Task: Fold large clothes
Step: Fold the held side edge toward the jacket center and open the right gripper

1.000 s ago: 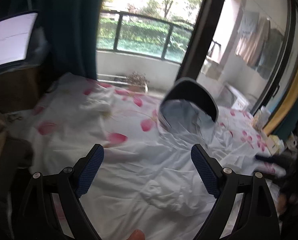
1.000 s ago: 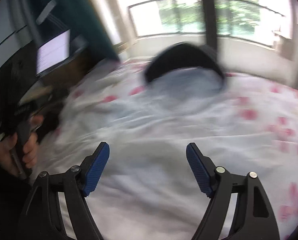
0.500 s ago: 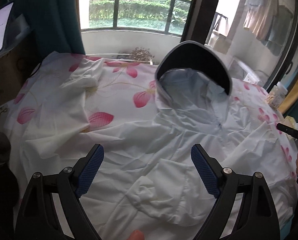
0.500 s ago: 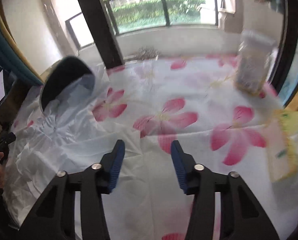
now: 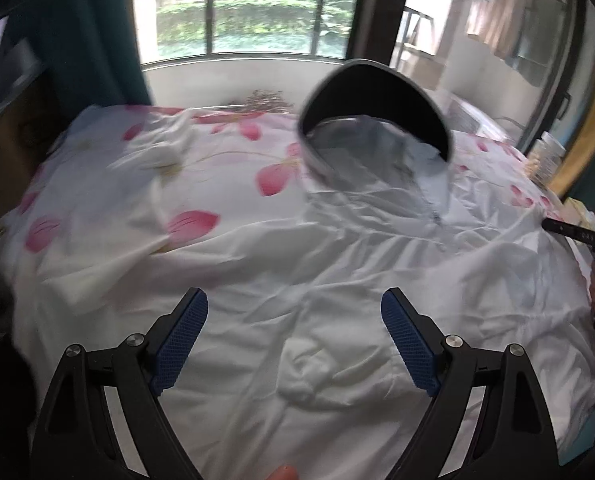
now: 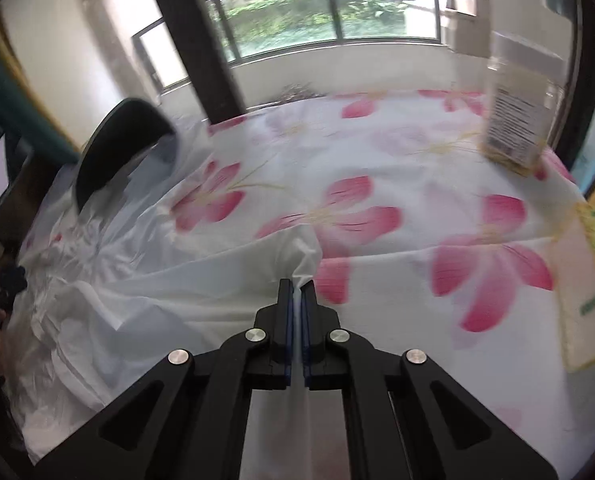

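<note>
white hooded jacket (image 5: pixel 337 280) lies spread face-up on the flowered bedsheet (image 6: pixel 377 152), hood toward the window. right gripper (image 6: pixel 296 292) has just closed, jaws clamped on the sleeve end (image 6: pixel 303 256); left gripper (image 5: pixel 293 344) hangs wide apart over the body, holding nothing. to fold cleanly, lift the pinched sleeve just clear and carry it across the chest, keeping it taut.

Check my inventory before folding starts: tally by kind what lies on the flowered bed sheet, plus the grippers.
White hooded jacket: 1
Clear labelled jar: 1
Flat yellow-green packet: 1
Grippers: 2 (left gripper open above the jacket; right gripper has just closed on the jacket's edge)
Total: 5
</note>
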A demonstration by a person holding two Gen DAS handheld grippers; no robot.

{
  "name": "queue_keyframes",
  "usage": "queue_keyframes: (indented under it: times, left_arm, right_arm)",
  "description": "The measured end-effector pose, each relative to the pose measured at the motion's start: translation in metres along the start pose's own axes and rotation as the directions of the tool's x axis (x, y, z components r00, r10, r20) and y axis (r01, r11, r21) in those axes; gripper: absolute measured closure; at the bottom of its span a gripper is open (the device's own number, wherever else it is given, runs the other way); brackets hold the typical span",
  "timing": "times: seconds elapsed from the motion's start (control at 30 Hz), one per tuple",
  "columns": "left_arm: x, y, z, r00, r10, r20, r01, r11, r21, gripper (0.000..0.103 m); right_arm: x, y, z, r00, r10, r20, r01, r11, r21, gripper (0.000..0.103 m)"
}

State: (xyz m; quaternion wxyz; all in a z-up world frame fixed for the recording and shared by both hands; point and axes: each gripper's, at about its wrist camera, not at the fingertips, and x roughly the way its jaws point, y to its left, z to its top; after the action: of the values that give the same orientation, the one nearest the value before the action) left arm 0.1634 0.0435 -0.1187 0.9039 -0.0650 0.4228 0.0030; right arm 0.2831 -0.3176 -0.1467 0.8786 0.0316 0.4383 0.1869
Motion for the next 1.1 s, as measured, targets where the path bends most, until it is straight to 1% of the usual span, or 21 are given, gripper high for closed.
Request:
queue_keyframes:
  times: [0.03, 0.1, 0.13, 0.2, 0.3, 0.37, 0.47, 0.6, 0.63, 0.67, 0.7, 0.73, 0.77, 0.87, 1.0, 1.07, 1.1]
  left_arm:
    - [0.008, -0.003, 0.002, 1.0, -0.003, -0.012, 0.003, 1.0, 0.004, 0.013]
    - [0.021, -0.008, 0.003, 0.999, 0.003, -0.047, -0.003, 1.0, 0.01, 0.02]
    - [0.03, -0.01, 0.002, 0.997, 0.014, -0.076, -0.013, 1.0, 0.017, 0.022]
    - [0.04, -0.012, -0.001, 0.994, 0.03, -0.105, -0.027, 0.999, 0.024, 0.025]
    - [0.039, -0.014, -0.003, 0.994, 0.056, -0.093, -0.053, 0.998, 0.037, 0.025]
    - [0.036, -0.011, -0.006, 0.993, 0.076, -0.088, -0.074, 0.997, 0.027, 0.025]
    - [0.026, 0.001, -0.007, 0.994, 0.085, -0.074, -0.086, 0.996, 0.0, 0.026]
    - [0.004, 0.025, -0.004, 0.997, 0.069, -0.026, -0.07, 0.996, -0.055, 0.026]
    - [-0.001, 0.032, -0.002, 0.998, 0.066, -0.015, -0.067, 0.995, -0.073, 0.026]
    - [-0.004, 0.038, -0.001, 0.998, 0.064, -0.009, -0.065, 0.994, -0.084, 0.026]
    - [-0.007, 0.044, 0.002, 0.998, 0.065, -0.003, -0.065, 0.993, -0.095, 0.026]
    - [-0.01, 0.048, 0.003, 0.998, 0.068, 0.005, -0.067, 0.993, -0.1, 0.026]
    - [-0.014, 0.053, 0.005, 0.997, 0.074, 0.014, -0.072, 0.992, -0.102, 0.026]
    - [-0.021, 0.065, 0.011, 0.996, 0.08, 0.043, -0.075, 0.991, -0.112, 0.026]
    - [-0.022, 0.077, 0.019, 0.996, 0.065, 0.057, -0.057, 0.991, -0.122, 0.026]
    - [-0.021, 0.088, 0.024, 0.995, 0.077, 0.059, -0.067, 0.986, -0.156, 0.026]
    - [-0.02, 0.097, 0.027, 0.996, 0.056, 0.067, -0.042, 0.981, -0.189, 0.026]
  right_arm:
    - [0.0, -0.002, 0.001, 1.0, -0.004, 0.0, 0.004, 1.0, 0.007, 0.1]
    - [0.001, -0.003, 0.001, 1.0, -0.012, 0.001, 0.012, 1.0, 0.022, 0.1]
    - [0.002, -0.002, 0.001, 1.0, -0.017, 0.0, 0.017, 1.0, 0.023, 0.1]
    - [0.008, 0.001, 0.0, 0.999, -0.048, -0.003, 0.048, 0.999, 0.009, 0.1]
    - [0.013, 0.002, -0.001, 0.997, -0.082, 0.001, 0.082, 0.997, 0.004, 0.1]
    - [0.012, 0.002, 0.0, 0.994, -0.111, 0.004, 0.111, 0.994, -0.006, 0.1]
    - [0.007, 0.0, 0.002, 0.983, -0.183, 0.014, 0.183, 0.983, -0.001, 0.099]
    - [-0.012, -0.001, 0.005, 0.981, -0.187, 0.046, 0.186, 0.982, 0.013, 0.096]
    - [-0.016, 0.001, 0.005, 0.981, -0.189, 0.051, 0.188, 0.982, 0.014, 0.09]
    - [-0.021, 0.002, 0.005, 0.98, -0.192, 0.057, 0.191, 0.981, 0.015, 0.076]
    - [-0.026, 0.004, 0.005, 0.98, -0.19, 0.062, 0.189, 0.982, 0.022, 0.068]
    - [-0.03, 0.005, 0.005, 0.98, -0.185, 0.068, 0.183, 0.983, 0.032, 0.054]
    - [-0.034, 0.007, 0.004, 0.981, -0.18, 0.077, 0.178, 0.983, 0.04, 0.049]
    - [-0.045, 0.018, 0.005, 0.979, -0.175, 0.1, 0.171, 0.984, 0.049, 0.047]
    - [-0.057, 0.036, 0.007, 0.978, -0.16, 0.133, 0.155, 0.987, 0.049, 0.044]
    - [-0.061, 0.045, 0.008, 0.978, -0.15, 0.146, 0.145, 0.988, 0.047, 0.042]
    - [-0.063, 0.051, 0.008, 0.978, -0.146, 0.15, 0.14, 0.989, 0.046, 0.042]
